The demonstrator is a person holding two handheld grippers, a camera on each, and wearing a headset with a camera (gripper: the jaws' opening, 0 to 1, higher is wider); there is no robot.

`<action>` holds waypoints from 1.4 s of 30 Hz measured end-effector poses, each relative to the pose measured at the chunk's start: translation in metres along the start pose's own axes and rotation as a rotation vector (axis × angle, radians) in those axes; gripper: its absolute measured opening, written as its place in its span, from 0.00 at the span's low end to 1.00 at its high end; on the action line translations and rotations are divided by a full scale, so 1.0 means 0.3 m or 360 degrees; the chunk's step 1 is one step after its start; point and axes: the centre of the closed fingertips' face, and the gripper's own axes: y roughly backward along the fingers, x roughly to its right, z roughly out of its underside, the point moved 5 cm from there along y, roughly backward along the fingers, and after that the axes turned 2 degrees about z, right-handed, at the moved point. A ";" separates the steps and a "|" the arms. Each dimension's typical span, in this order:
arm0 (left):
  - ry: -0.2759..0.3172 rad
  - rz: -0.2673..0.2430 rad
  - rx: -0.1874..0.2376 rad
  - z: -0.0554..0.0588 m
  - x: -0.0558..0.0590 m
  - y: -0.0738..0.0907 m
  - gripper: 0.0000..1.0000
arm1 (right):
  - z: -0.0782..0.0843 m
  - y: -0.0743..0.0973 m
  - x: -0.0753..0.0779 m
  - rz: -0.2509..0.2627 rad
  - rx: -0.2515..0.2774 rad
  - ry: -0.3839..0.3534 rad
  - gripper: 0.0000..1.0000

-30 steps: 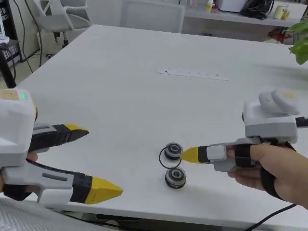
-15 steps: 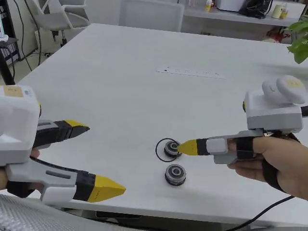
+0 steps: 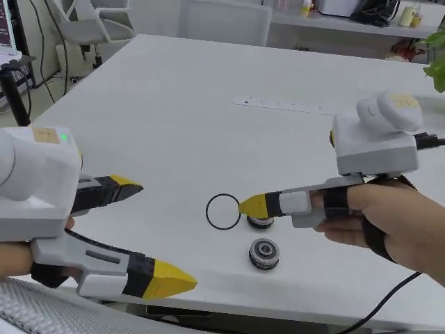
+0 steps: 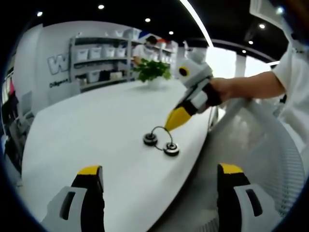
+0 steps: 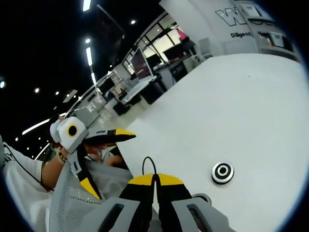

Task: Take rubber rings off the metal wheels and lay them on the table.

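Note:
My right gripper (image 3: 242, 205) is shut on a thin black rubber ring (image 3: 206, 211), which it holds out just left of the metal wheels. One wheel (image 3: 262, 223) sits partly hidden under the right gripper's jaws. The other wheel (image 3: 264, 253) stands just in front of it on the white table (image 3: 174, 125). My left gripper (image 3: 156, 233) hovers open and empty at the near left. In the left gripper view the ring (image 4: 157, 128) hangs from the right gripper (image 4: 173, 123) above both wheels (image 4: 150, 139) (image 4: 171, 149). In the right gripper view the ring (image 5: 145, 162) loops up from the shut jaws, near a wheel (image 5: 222, 172).
A flat socket strip (image 3: 281, 106) lies in the tabletop farther back. Chairs (image 3: 226, 21) stand at the table's far end, and a green plant (image 3: 438, 59) is at the right. The table's front edge runs just below the wheels.
The right gripper has pulled the ring off the farther wheel and carried it left, clear of the wheel. The left gripper stays open at about the same place.

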 end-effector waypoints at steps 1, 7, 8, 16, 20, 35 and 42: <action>-0.0002 0.0002 0.0000 0.000 0.001 0.000 1.00 | 0.001 -0.011 -0.004 -0.0003 -0.0019 0.0014 0.00; 0.0011 0.0011 0.0005 0.001 0.001 -0.002 1.00 | 0.007 -0.051 -0.004 0.0010 -0.0096 0.0058 0.00; 0.0009 0.0014 0.0003 0.001 0.001 -0.002 1.00 | 0.009 -0.060 -0.003 0.0013 -0.0112 0.0063 0.00; 0.0004 0.0032 -0.0007 0.003 0.004 -0.006 1.00 | 0.031 -0.113 0.011 0.0030 -0.0216 0.0081 0.00; -0.0021 0.0037 -0.0032 0.007 0.004 -0.009 1.00 | 0.044 -0.140 0.018 0.0037 -0.0270 0.0088 0.00; -0.0017 0.0053 -0.0054 0.013 -0.002 -0.015 0.99 | 0.095 -0.229 0.055 0.0080 -0.0385 0.0041 0.00; -0.0014 0.0042 -0.0047 0.012 -0.005 -0.013 0.98 | 0.111 -0.227 0.074 0.0118 -0.0395 0.0005 0.00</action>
